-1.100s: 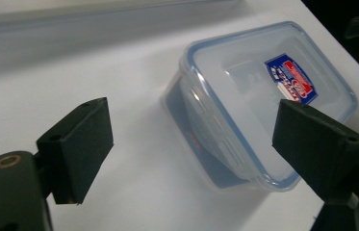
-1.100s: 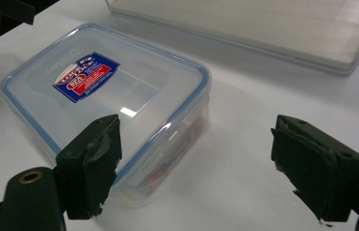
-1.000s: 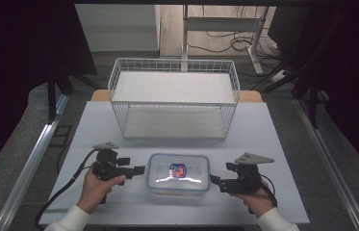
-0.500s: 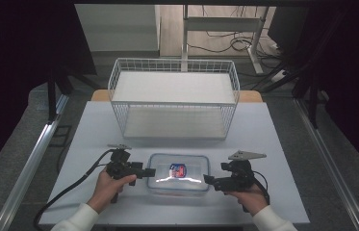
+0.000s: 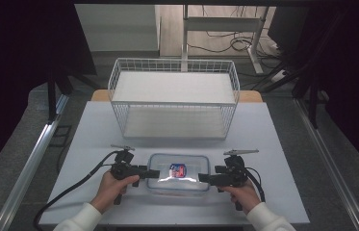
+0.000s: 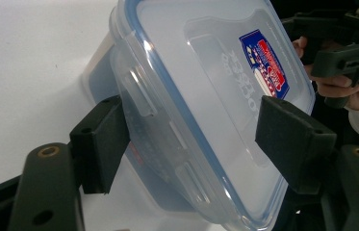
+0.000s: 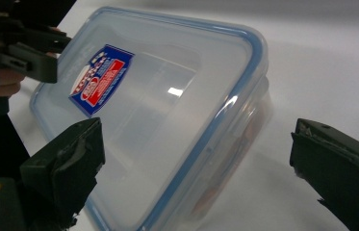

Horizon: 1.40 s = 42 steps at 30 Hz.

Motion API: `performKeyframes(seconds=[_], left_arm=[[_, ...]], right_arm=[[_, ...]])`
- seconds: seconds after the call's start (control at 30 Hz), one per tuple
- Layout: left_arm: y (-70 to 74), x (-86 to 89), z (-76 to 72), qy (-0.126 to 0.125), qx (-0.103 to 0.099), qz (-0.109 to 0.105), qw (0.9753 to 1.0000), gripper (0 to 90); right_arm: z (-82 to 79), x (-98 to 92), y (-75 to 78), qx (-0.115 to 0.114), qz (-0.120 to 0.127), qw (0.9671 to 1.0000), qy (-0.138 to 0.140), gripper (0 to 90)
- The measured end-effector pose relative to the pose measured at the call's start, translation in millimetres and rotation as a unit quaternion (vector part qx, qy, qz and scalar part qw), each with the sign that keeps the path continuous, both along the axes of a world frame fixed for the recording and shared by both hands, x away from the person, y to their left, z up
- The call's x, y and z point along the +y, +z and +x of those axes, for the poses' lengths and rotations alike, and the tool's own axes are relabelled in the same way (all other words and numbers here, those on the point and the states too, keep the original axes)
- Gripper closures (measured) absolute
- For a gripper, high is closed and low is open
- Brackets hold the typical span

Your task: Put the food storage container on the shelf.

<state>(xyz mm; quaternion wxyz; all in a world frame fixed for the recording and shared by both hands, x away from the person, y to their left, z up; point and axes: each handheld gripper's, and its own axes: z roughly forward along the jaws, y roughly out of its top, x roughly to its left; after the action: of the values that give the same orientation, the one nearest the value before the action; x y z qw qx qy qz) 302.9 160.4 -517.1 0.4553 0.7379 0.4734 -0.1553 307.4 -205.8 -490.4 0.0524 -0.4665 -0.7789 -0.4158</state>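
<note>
Straddling container [image 5: 178, 173], L gripper [image 6: 191, 139] & R gripper [image 7: 196, 168] gape, seemingly untouching.

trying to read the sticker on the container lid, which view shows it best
The right gripper view: the red and blue sticker lies large and unobstructed on the lid. The left gripper view shows it nearly as large but turned. The high view shows it as a tiny patch, unreadable.

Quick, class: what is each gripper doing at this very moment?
Left gripper: open, jaws astride one end of the lidded plastic container, not clamped.
Right gripper: open, jaws astride the other end.
</note>
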Motion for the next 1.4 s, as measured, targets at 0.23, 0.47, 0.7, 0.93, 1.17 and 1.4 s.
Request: performKeyframes(seconds=[0.23, 0.47, 0.7, 0.93, 1.17, 1.4], left_arm=[[0.2, -0.2, -0.5, 0.002, 0.003, -0.001, 1.0000, 28.6], [0.2, -0.6, -1.2, 0.005, 0.002, -0.002, 1.0000, 29.0], [0.7, -0.6, -2.2, 0.007, 0.004, -0.001, 1.0000, 29.3], [6.8, 1.7, -9.6, 0.011, -0.009, 0.001, 0.9999, 35.0], [14.8, 3.9, -21.1, 0.016, -0.024, 0.003, 0.9996, 41.9], [19.7, 5.8, -26.2, 0.011, -0.032, 0.002, 0.9994, 45.7]], right_arm=[[3.0, 6.0, -7.2, 0.029, 0.007, 0.9995, 0.008, 5.7], [4.3, 9.8, -11.4, 0.056, 0.025, 0.9980, 0.019, 11.3], [3.7, 2.0, -4.9, 0.070, 0.030, 0.9971, 0.007, 26.9], [-1.3, -3.1, -0.5, 0.068, 0.040, 0.9969, -0.002, 35.1], [-13.2, -4.8, 5.9, 0.054, 0.043, 0.9975, -0.015, 41.3], [-18.8, -7.0, 9.0, 0.053, 0.048, 0.9973, -0.020, 44.0]])
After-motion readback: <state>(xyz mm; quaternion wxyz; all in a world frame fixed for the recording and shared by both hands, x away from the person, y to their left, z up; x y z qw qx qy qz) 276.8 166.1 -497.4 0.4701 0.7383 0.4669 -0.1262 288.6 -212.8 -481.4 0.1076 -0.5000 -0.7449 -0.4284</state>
